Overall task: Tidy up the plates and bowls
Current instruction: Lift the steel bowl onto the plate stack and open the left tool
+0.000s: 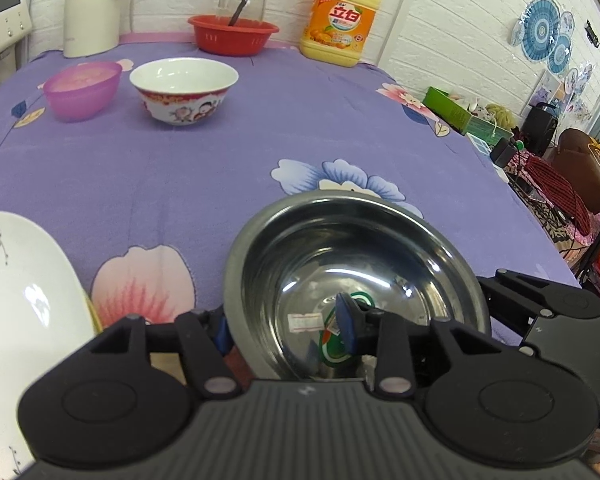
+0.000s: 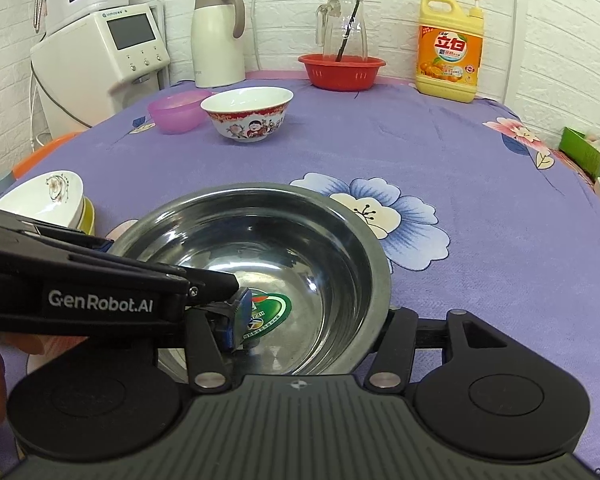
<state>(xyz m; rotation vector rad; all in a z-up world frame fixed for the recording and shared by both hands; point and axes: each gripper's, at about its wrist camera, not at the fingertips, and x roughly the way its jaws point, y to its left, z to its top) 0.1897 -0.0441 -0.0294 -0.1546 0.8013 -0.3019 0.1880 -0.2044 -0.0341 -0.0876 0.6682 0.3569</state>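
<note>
Steel bowl (image 1: 340, 248), lower centre, is being straddled by L gripper (image 1: 284, 328) & R gripper (image 2: 308, 332), jaws slack, nothing clamped. Painted bowl (image 1: 184, 92) + pink bowl (image 1: 82, 92), upper left, being left unstacked atm.

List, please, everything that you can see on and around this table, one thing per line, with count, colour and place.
steel bowl: 1, silver, near centre
patterned bowl: 1, white with red band, far left of centre
plastic bowl: 1, pink, left of patterned bowl
white bowl: 1, white, near left edge, on yellow-green dish
basket: 1, red, far centre
glass jug: 1, clear, in or behind basket
flask: 1, cream, far left by wall
detergent bottle: 1, yellow-orange, far right
appliance: 1, white, beyond table's left
tablecloth: 1, purple with flowers, covers table
left gripper: 1, black, jaws open astride steel bowl's rim
right gripper: 1, black, jaws open at steel bowl's near rim
</note>
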